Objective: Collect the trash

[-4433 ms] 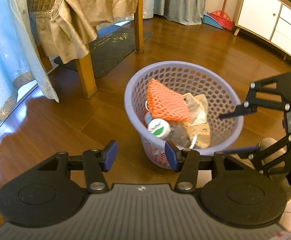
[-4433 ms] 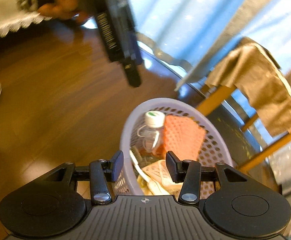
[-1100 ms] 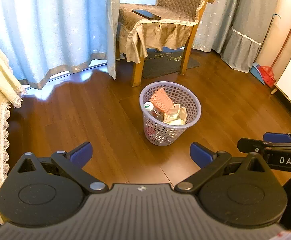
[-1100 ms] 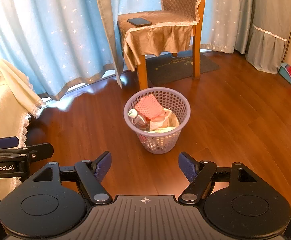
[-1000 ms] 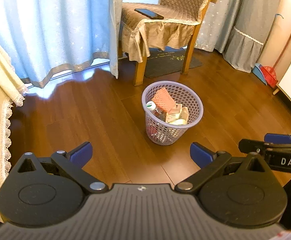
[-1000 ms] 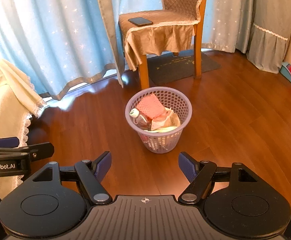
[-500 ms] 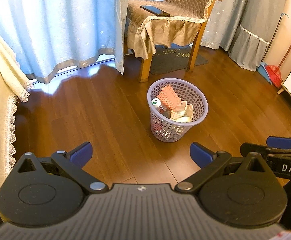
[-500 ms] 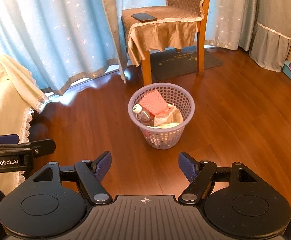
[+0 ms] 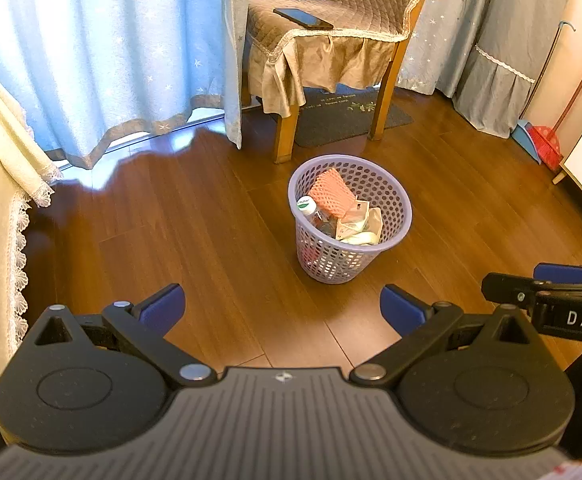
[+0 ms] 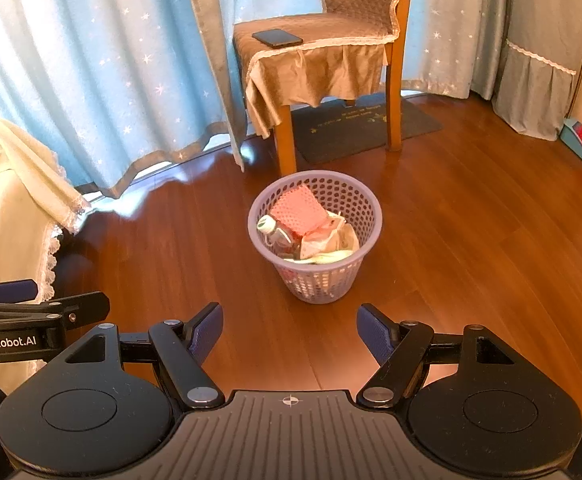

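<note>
Left gripper (image 9: 282, 309): black two-finger claw with blue pads, spread wide, nothing in it, hanging over bare wood floor (image 9: 195, 232)
Right gripper (image 10: 289, 333): same build, also splayed and empty
Trash: all sitting in the lilac perforated plastic basket (image 9: 395, 236), on the floor ahead of both claws, well apart from them
In the basket: orange foam net sleeve (image 9: 329, 194), clear plastic bottle with white cap (image 9: 306, 205), crumpled pale wrappers (image 9: 361, 224)
Behind it: wooden chair with quilted tan cover (image 10: 315, 60), black phone (image 10: 277, 38) lying flat on the seat
Backdrop: light blue star-print curtain (image 10: 91, 64)
</note>
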The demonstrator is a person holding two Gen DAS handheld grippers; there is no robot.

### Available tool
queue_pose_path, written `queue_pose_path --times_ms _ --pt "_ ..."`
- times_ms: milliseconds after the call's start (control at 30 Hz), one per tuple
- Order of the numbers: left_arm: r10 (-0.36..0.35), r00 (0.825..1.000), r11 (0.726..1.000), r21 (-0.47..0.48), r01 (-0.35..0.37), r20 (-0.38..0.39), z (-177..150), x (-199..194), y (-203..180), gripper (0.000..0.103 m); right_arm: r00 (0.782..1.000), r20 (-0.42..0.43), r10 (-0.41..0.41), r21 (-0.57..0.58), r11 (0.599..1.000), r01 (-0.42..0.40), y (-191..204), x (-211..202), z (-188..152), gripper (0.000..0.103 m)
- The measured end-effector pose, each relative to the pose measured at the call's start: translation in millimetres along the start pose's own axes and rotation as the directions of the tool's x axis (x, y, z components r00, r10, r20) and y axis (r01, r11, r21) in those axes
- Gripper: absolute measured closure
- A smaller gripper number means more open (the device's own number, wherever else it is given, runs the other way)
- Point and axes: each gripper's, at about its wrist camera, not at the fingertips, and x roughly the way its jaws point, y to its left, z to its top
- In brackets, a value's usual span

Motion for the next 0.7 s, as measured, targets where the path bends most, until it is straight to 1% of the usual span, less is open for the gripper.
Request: queue_pose_path --times_ms 267,700 --pt "0.008 1.000 1.000 -0.003 -0.008 -0.006 1 7 -1 0.001 1.000 -0.013 0.000 0.006 1.000 0.000 -2 6 0 0.032" --pt "0.010 1.000 1.000 -0.001 -0.010 -0.009 3 12 -1 0.001 1.000 -0.012 -0.003 0.008 1.000 0.003 -4 8 3 0.032"
